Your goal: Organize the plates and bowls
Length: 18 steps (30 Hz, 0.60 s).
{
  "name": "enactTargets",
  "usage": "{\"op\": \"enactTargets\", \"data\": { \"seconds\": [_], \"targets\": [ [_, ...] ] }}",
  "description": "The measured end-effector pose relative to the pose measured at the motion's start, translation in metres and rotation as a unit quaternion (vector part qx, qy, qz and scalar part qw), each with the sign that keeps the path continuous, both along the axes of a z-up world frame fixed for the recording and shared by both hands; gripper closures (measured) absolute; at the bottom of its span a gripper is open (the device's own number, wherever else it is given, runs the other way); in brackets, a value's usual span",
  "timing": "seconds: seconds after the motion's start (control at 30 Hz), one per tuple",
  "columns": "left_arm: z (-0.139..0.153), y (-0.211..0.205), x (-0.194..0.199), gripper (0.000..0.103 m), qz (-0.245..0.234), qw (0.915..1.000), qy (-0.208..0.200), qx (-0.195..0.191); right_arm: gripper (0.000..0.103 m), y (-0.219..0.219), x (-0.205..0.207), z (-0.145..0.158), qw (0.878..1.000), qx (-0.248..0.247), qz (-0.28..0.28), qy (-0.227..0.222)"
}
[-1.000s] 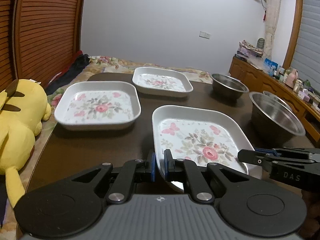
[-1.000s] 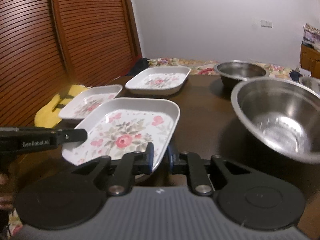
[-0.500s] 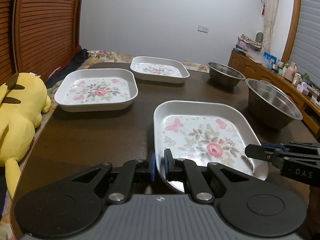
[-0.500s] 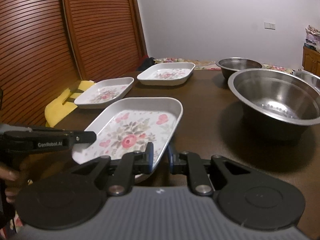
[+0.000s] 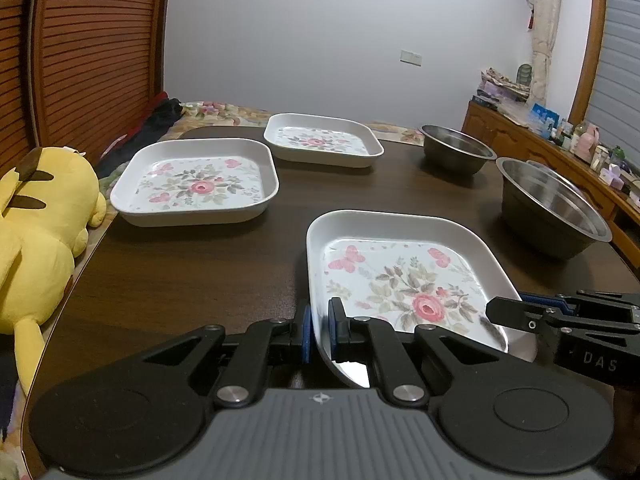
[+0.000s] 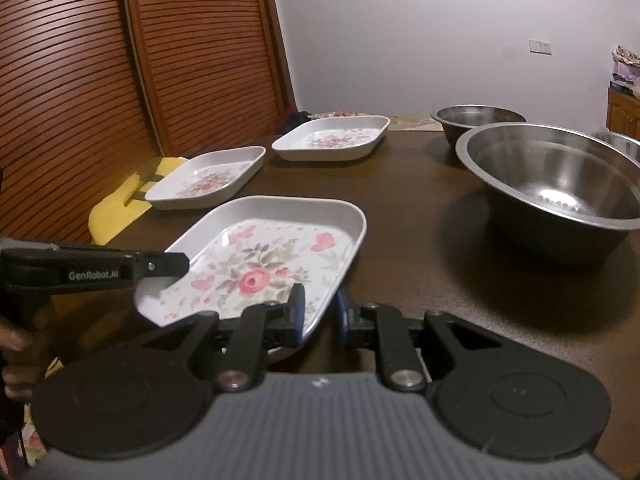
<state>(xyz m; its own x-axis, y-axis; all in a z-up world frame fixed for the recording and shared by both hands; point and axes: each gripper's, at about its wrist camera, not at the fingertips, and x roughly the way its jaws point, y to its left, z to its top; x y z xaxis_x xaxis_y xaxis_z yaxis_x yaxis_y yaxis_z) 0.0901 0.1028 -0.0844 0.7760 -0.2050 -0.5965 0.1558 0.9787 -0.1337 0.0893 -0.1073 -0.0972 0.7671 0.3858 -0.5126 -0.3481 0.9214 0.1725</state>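
Barely begun: left hand-held gripper (image 5: 318, 330) clamps near floral plate (image 5: 404, 280), right hand-held gripper (image 6: 320, 312) jaws loosened around its rim; other plates at 11 & 12, steel bowls at 1–2, all unstacked.

A plain pale wall (image 5: 320, 40) bearing one switch plate (image 5: 411, 57) is seen at the rear. Slatted wooden doors (image 6: 120, 60) are noted at left. A cluttered wooden sideboard (image 5: 552, 148) and a curtain (image 5: 540, 28) are observed at right.
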Motion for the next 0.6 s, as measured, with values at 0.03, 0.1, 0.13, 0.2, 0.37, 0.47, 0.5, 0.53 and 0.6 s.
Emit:
{"op": "enactTargets", "data": {
  "seconds": [0.03,0.1,0.13,0.2,0.37,0.47,0.5,0.53,0.6],
  "targets": [
    [0.0,0.0,0.0,0.092,0.004,1.0,-0.002,0.0,0.084,-0.001,-0.001,-0.001,1.0,-0.001,0.0,-0.001],
    [0.001,0.001,0.001,0.09,0.009,1.0,-0.003,0.0,0.084,-0.001,-0.001,-0.001,1.0,0.0,0.001,-0.001],
    [0.001,0.002,0.001,0.09,0.01,0.9999,-0.004,0.0,0.084,-0.001,-0.001,-0.001,1.0,-0.002,0.001,-0.001],
    [0.003,0.004,0.001,0.089,0.014,0.9999,-0.007,0.0,0.08,0.002,-0.002,0.0,1.0,-0.019,0.004,-0.012],
    [0.016,0.013,0.002,0.074,0.028,0.9994,-0.022,0.002,0.075,-0.008,-0.003,0.013,0.999,-0.015,-0.004,-0.032],
    [0.027,0.021,0.002,0.066,0.037,0.9987,-0.036,0.002,0.075,-0.014,-0.001,0.026,0.999,-0.013,-0.006,-0.046],
    [0.031,0.024,0.003,0.063,0.041,0.9983,-0.04,0.002,0.075,-0.015,0.001,0.031,0.999,-0.012,-0.005,-0.05],
    [0.034,0.027,0.004,0.062,0.044,0.9981,-0.044,0.002,0.075,-0.016,0.003,0.036,0.998,-0.011,-0.003,-0.054],
    [0.04,0.033,0.007,0.058,0.047,0.9976,-0.05,0.004,0.074,-0.015,0.008,0.047,0.998,-0.007,0.003,-0.061]
  ]
}}
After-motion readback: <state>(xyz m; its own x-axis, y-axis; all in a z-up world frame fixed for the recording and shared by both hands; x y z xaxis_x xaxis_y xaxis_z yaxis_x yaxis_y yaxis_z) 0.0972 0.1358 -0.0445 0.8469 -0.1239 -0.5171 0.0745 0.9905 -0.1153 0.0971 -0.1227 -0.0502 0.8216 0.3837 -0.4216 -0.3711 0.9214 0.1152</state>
